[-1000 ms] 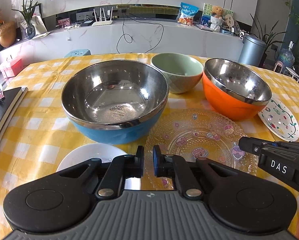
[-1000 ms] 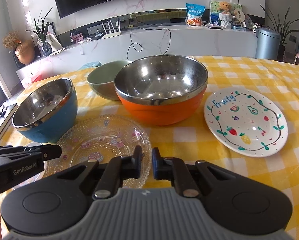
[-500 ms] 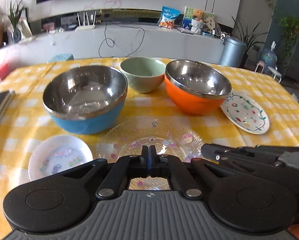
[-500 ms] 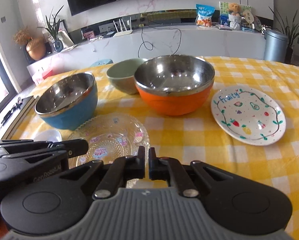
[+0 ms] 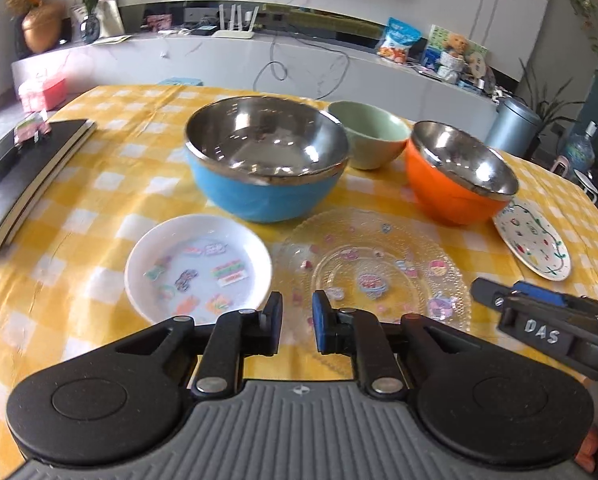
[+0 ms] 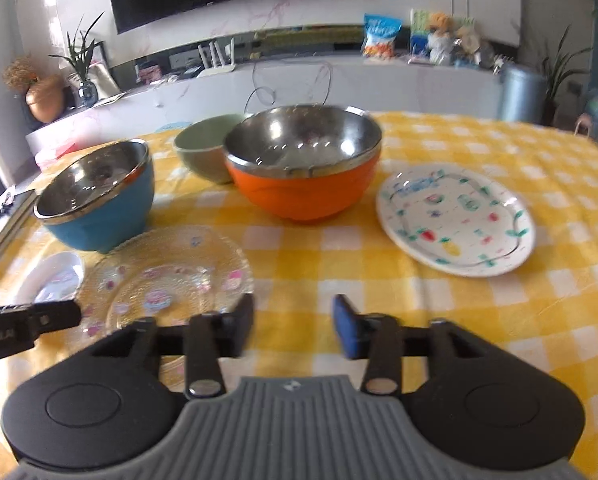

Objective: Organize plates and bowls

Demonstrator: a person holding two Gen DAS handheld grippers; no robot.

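**Both grippers empty, jaws just parted, over the glass plate**

The left gripper [image 5: 295,322] has just been opening to a narrow gap, the right gripper [image 6: 293,326] to a wider one; nothing sits between either pair.

Landmark: the clear glass plate [image 5: 379,264], just beyond both. Left of it lies the small white dish [image 5: 198,266]; behind it the blue bowl [image 5: 265,168], green bowl [image 5: 369,136] and orange bowl [image 5: 459,174]; right of it the fruit plate [image 6: 455,220].

The glass is likely brittle and slick, best pinched at its rim. The steel-lined bowls look light and stiff. Motion blur smears the plates' decorations.
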